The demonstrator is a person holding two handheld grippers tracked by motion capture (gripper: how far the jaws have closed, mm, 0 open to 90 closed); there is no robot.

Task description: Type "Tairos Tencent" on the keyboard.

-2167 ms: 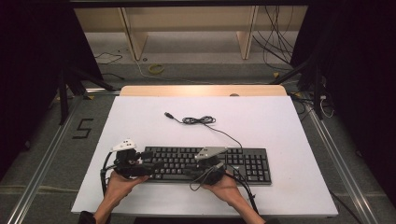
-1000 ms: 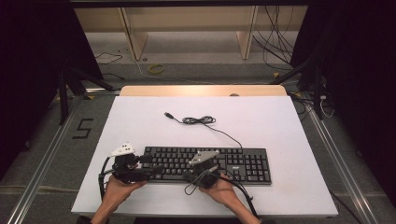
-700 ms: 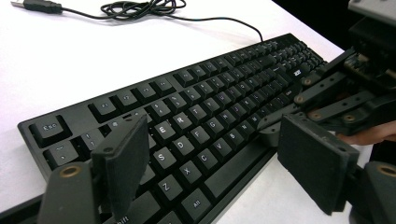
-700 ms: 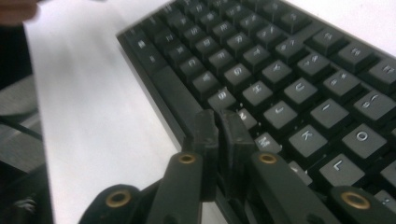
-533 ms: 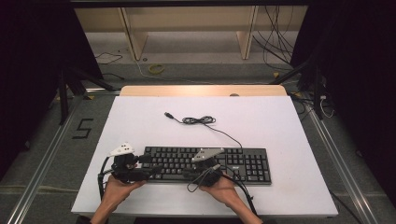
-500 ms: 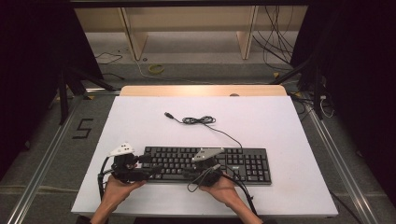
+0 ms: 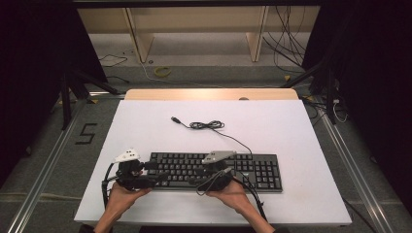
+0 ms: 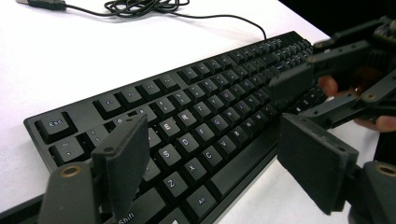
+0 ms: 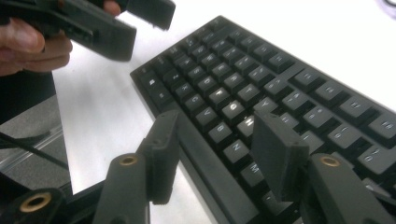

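The white desk [image 7: 145, 126] carries a black keyboard [image 7: 252, 170] near its front edge, its cable [image 7: 209, 125] coiled just behind. At the keyboard's left end the left hand-held gripper [image 8: 210, 172] hangs with jaws wide apart over the lower letter keys. Towards the keyboard's middle, the right hand-held gripper [image 9: 212, 149] has just been opening; its jaws straddle the front edge, gripping nothing.
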